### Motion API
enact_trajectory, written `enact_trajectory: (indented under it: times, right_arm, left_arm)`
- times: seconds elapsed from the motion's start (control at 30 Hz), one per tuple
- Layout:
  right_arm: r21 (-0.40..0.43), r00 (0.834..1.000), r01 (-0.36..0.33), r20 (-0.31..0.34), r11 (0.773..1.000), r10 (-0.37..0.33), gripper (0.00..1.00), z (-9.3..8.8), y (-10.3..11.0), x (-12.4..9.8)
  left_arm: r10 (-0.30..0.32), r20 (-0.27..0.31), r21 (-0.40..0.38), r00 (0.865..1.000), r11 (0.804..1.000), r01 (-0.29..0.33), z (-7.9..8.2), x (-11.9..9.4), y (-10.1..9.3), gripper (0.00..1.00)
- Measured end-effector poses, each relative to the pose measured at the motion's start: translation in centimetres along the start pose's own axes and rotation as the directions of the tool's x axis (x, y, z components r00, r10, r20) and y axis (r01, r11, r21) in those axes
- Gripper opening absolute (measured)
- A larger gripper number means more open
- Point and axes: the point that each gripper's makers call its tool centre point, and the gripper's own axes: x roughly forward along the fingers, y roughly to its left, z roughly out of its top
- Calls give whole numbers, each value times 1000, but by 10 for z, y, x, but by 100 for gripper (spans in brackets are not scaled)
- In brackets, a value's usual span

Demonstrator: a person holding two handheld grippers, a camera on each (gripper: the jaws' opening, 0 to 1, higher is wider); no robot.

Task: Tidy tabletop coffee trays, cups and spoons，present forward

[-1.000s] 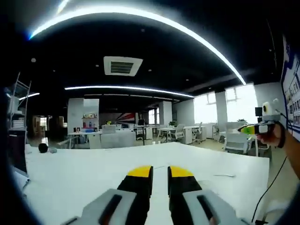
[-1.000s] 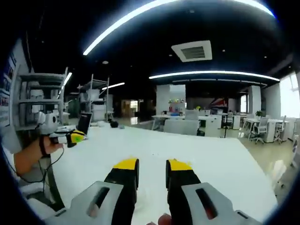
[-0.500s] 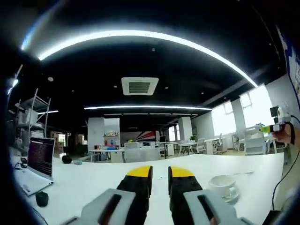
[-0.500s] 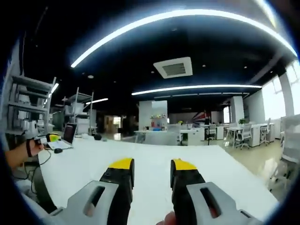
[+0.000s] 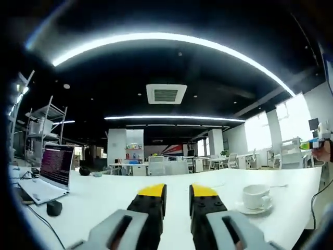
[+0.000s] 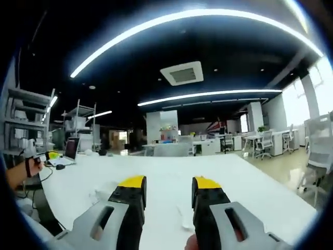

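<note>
Both the left tongs [image 5: 177, 195] and right tongs [image 6: 168, 187] hover slightly parted and empty above the white bench [image 5: 104, 195], likely surveying before reaching the cup [image 5: 255, 196] on its saucer [image 5: 253, 209] at right.

A dark ceiling [image 5: 166, 62] spans an open office, crossed by curved light strips [image 5: 171, 39] with a square vent [image 5: 166, 94] between them. Beneath the vent stand distant desks and chairs [image 5: 166, 166]. Right of the vent, bright windows [image 5: 291, 122]; left of it, metal shelving [image 5: 44, 122].
</note>
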Motion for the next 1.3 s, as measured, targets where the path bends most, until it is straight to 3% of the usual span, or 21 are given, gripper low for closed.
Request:
enact_trajectory:
  times: [0.17,0.33,0.63,0.87,1.2,1.3]
  right_arm:
    - [-41,998,43,-42,998,-45,37,-26,-13,-1]
    - [-15,995,82,-50,997,-82,40,-42,-19,-6]
    - [-11,997,77,-20,997,-77,39,-28,-16,-8]
    - [3,997,72,-14,997,-72,39,-28,-14,-5]
    - [-35,997,65,-40,997,-66,39,-35,-4,-9]
    - [-59,995,92,-20,994,-93,38,-26,-6,-15]
  left_arm:
    - [16,-47,16,999,1000,-15,-21,-2,2,21]
    - [26,-74,5,997,1000,-26,-36,-4,6,24]
    - [21,-63,17,998,1000,-20,-29,-4,2,25]
    - [61,-82,6,995,998,-61,-42,-3,17,26]
    - [54,-93,-13,994,998,-55,-49,-4,12,26]
    - [49,-87,-14,995,999,-50,-47,-6,10,26]
